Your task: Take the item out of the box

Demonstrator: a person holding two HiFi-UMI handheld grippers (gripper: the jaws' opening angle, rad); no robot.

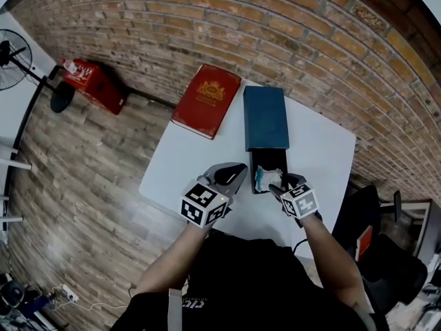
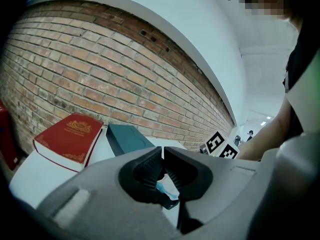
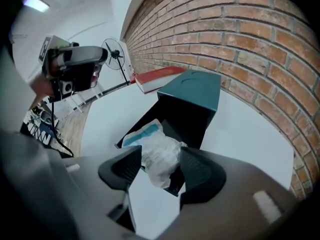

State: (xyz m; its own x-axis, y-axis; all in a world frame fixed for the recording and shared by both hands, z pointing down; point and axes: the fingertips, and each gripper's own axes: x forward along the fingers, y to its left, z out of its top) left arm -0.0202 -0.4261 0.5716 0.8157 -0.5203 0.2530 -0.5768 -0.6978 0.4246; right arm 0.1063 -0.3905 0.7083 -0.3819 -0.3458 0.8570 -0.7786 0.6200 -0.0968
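A brick wall (image 1: 207,19) fills the upper part of the head view and a wooden floor (image 1: 83,171) the left. One white table (image 1: 324,150) sits in the middle. Its surface is bare to the right of the box and to the left of the tray, which leaves open room on both sides.

One red book (image 1: 207,100) with a gold crest lies at the table's upper left corner and seems to hang a little over the edge. The lettering under the crest is too small to read. Just right of it, one teal box (image 1: 265,116) reaches the table's upper edge. One black tray (image 1: 265,158) sticks out from its lower end.

One crumpled white-and-teal packet (image 1: 269,179) lies in the tray, at its lower end. It carries print that cannot be read.

There are two grippers, each with a cube of black-and-white square markers. The left gripper (image 1: 234,173) is just left of the tray, its jaws closed together with nothing between them. The right gripper (image 1: 279,187) is at the tray's lower right with its jaws spread wide. The packet stands between them and the pads do not squeeze it.

At the upper left, one red case (image 1: 96,85) with a white label lies on the floor, and one fan (image 1: 14,57) stands beside it.
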